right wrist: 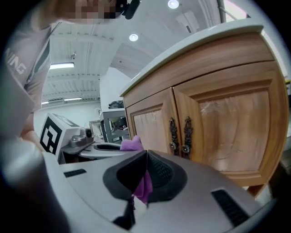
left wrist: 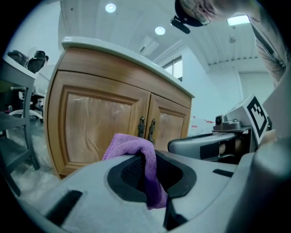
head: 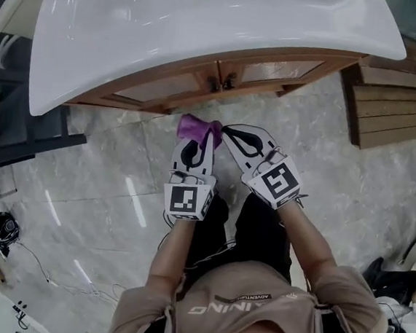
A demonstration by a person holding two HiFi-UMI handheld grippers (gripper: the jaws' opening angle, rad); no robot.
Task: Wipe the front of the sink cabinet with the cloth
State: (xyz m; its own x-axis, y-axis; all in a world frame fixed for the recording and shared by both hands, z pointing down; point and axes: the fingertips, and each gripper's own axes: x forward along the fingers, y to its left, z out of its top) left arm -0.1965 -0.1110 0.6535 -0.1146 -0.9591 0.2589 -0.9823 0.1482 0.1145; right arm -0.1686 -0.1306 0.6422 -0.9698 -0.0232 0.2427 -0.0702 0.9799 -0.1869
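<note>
1. Head view shows the purple cloth (head: 196, 126) bunched at the tips of both claws. It sits just ahead of them and short of the sink cabinet (head: 173, 87), not touching its front.
2. The cloth looks like light, soft microfibre. I judge it will fold and sag freely, grip well and take no harm from a firm squeeze. It is best held by a gathered fold, so a loose pad reaches beyond the tips to meet the wood.
3. The left claw (left wrist: 148, 169) is clamped on a thick fold. The cloth humps over its tips and a tail hangs back between the pads.
4. The right claw (right wrist: 144, 175) is also closed, pinching a smaller corner of the same cloth, just beside the left claw's tips.
5. The 2 dark door handles (right wrist: 179, 134) stand ahead of both claws, clear of the cloth.
</note>
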